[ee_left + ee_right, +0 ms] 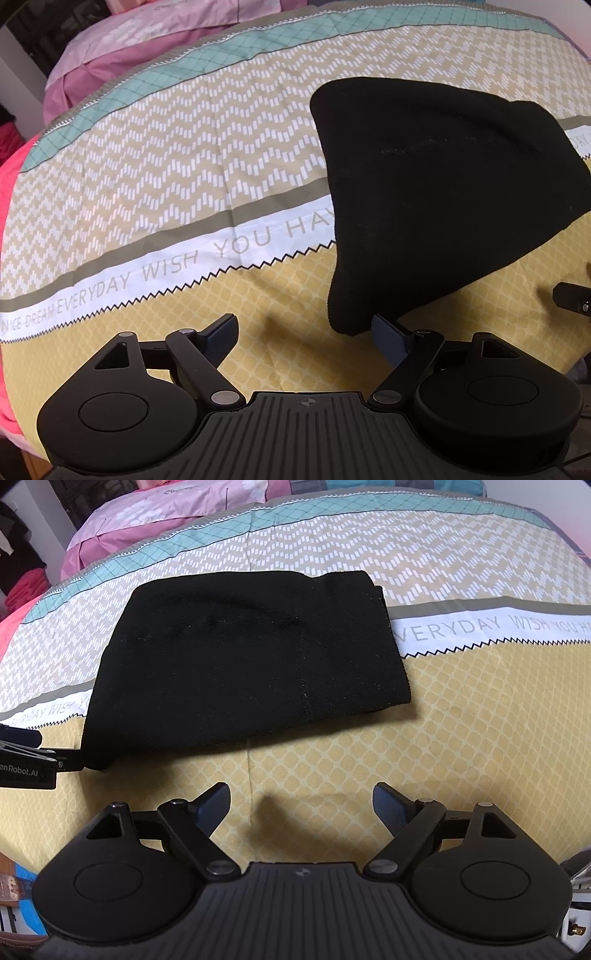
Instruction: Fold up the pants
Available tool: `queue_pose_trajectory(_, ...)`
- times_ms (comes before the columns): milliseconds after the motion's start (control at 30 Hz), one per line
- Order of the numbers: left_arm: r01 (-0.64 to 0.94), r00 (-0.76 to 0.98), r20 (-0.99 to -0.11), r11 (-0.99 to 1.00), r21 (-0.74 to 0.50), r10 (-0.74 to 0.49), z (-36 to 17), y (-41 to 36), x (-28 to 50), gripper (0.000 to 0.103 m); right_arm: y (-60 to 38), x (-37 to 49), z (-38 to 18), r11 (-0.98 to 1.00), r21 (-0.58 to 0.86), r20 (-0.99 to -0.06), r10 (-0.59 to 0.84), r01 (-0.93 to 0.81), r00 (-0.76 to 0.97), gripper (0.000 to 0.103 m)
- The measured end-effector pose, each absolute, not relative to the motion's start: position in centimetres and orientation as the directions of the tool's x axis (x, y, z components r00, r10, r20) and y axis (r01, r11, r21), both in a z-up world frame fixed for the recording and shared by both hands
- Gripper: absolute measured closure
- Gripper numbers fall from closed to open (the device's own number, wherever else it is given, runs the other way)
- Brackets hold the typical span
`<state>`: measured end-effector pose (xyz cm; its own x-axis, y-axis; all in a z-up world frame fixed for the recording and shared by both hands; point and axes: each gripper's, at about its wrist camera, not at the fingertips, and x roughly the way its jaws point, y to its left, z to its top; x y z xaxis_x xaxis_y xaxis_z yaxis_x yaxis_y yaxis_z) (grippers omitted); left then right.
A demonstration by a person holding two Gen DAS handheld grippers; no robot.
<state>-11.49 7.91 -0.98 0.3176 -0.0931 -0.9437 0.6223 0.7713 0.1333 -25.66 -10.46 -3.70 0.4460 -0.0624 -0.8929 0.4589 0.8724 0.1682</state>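
The black pants [443, 192] lie folded into a compact stack on the patterned bedspread [166, 177]. In the right wrist view the pants [240, 657] are a flat rectangle ahead and left of centre. My left gripper [304, 328] is open over yellow bedspread; its right fingertip [388, 332] sits against the stack's near corner, not pinching it. My right gripper [301, 797] is open with nothing between its fingers, a short way in front of the pants' near edge. Each view catches the other tool at its edge: the right gripper [572, 299], the left gripper [29, 760].
Pink bedding [140, 48] is piled at the far end of the bed. A red cloth [11, 206] hangs at the bed's left edge. Yellow bedspread [461, 738] stretches to the right of the pants. Clutter [14, 897] shows below the bed's near edge.
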Motion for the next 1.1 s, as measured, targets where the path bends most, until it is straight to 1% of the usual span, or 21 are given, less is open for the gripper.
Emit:
queue_pose_trajectory(833,0.618,0.334,-0.939,0.771,0.156,-0.079,-1.03,7.44,-11.90,0.000,-10.90,-25.88,-3.89,0.872,0.182,-0.892,-0.047,0.455,0.449,0.016)
queue_pose_trajectory(1100,0.626,0.322,-0.942,0.768,0.136,-0.096,-0.96,7.51,-11.98,0.000,-10.70,-25.89,-3.86,0.875,0.186,-0.892,-0.041,0.448,0.450,0.016)
